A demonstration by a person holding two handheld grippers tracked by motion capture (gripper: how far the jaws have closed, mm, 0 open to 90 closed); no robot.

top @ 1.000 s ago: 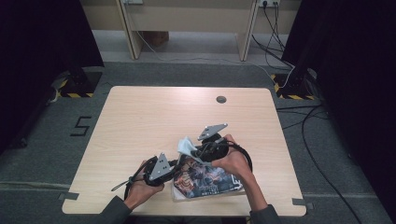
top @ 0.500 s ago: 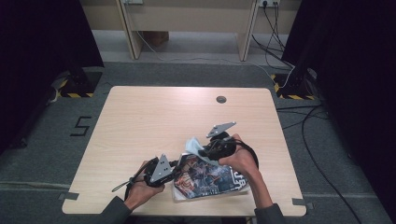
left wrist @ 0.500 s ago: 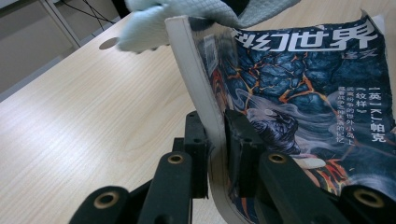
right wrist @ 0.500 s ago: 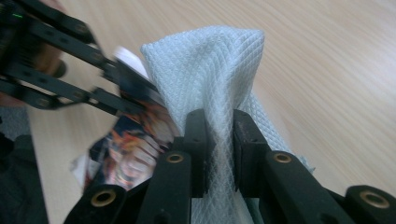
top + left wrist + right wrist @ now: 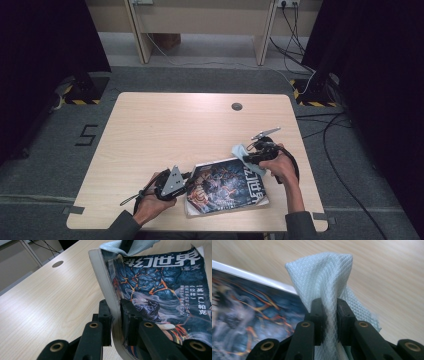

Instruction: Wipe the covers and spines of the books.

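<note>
The paperback book lies near the front edge of the wooden table, cover up; my left gripper is clamped on its spine-side edge, and my right gripper pinches a bunched pale-blue wiping cloth just over the book's far right corner. I judge the step in hand to be wiping the cover, with the cloth at the start of a pass. The next move calls for lowering the cloth flat onto the cover and drawing it across while the left grip steadies the book.

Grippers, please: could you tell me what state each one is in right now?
Left gripper: shut on the book.
Right gripper: shut on the cloth.
</note>
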